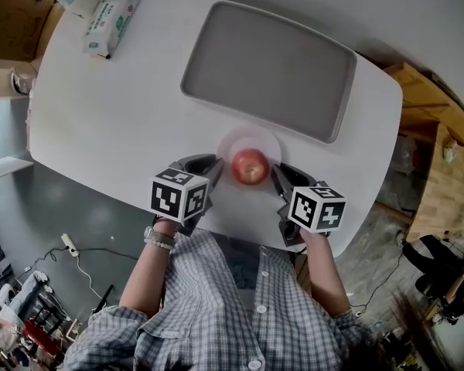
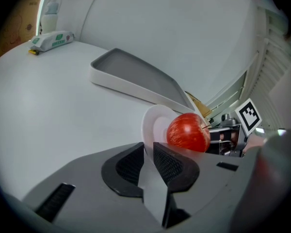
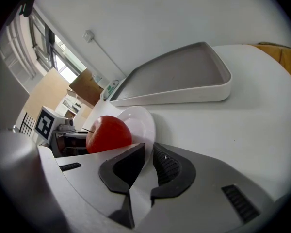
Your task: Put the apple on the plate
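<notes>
We find the apple resting on the plate near the counter's front edge; our left gripper and right gripper each clamp the plate's rim from opposite sides

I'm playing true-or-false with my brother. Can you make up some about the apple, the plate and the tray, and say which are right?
1. The apple sits on the plate. True.
2. The grey tray has fruit in it. False: nothing lies in it.
3. The left hand-held gripper pinches the plate's rim. True.
4. The right hand-held gripper is squeezing the apple. False: its jaws are closed on the plate's rim, on the opposite side from the left one.
5. The wipes pack lies right beside the plate. False: it lies at the far corner of the table, well away from the plate.
</notes>
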